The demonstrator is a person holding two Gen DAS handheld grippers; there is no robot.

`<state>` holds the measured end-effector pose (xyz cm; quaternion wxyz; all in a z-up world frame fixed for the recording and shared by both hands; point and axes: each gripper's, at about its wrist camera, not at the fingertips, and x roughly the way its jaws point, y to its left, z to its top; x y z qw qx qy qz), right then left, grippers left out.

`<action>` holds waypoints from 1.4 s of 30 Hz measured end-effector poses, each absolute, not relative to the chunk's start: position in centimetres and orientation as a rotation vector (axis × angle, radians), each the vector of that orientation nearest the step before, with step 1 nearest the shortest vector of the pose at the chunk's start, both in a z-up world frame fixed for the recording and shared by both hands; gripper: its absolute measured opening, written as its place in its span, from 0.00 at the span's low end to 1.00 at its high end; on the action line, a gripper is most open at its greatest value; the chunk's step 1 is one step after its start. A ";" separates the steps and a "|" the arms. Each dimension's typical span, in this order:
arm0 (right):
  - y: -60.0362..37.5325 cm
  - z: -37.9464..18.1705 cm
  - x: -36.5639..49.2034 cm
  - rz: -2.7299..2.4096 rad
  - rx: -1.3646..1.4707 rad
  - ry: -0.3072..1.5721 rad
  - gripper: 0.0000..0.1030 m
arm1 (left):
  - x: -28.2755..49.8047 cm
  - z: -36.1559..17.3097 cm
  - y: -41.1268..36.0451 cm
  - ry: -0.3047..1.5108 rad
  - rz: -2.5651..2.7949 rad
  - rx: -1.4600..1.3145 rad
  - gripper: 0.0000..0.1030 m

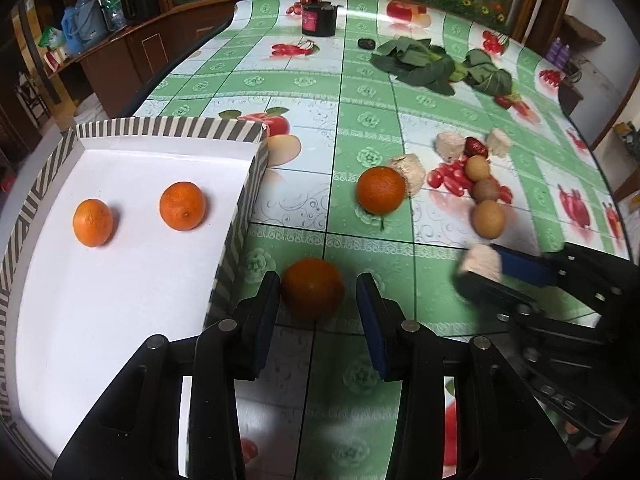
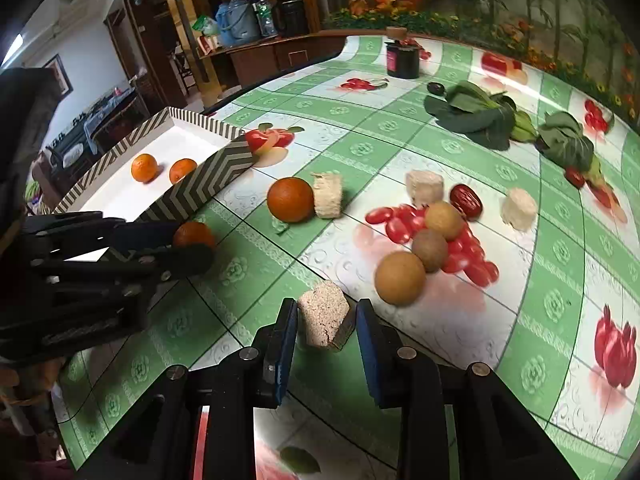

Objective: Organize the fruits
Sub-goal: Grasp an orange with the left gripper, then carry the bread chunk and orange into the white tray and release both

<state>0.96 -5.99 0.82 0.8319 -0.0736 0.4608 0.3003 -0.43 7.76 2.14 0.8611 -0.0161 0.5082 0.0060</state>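
Both hand-held grippers at fruit on worktop [image 1: 360,120].
L hand-held gripper [image 1: 318,300] open, orange [image 1: 312,294] btwn fingers; R hand-held gripper [image 2: 326,322] open around beige chunk [image 2: 324,318].

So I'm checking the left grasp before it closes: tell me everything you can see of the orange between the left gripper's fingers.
The orange is round, deep orange, with finely dimpled skin, and looks whole. It sits on the green patterned tablecloth just outside the striped tray, near its corner. It lies between the fingers of the left gripper, with a gap on the right; contact on the left cannot be told. In the right wrist view the left gripper partly hides it.
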 end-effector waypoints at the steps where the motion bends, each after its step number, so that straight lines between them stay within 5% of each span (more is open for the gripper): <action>1: -6.3 0.8 0.9 0.635 -0.144 0.980 0.29 | -0.3 1.9 7.7 1.071 0.013 -0.031 0.38; 7: -6.8 0.9 0.7 0.633 -0.126 0.980 0.29 | -0.6 1.6 7.9 1.038 -0.007 -0.029 0.30; 42: 1.8 5.7 -3.1 0.783 -0.168 0.882 0.28 | -8.1 7.6 19.4 0.904 0.151 -0.145 0.30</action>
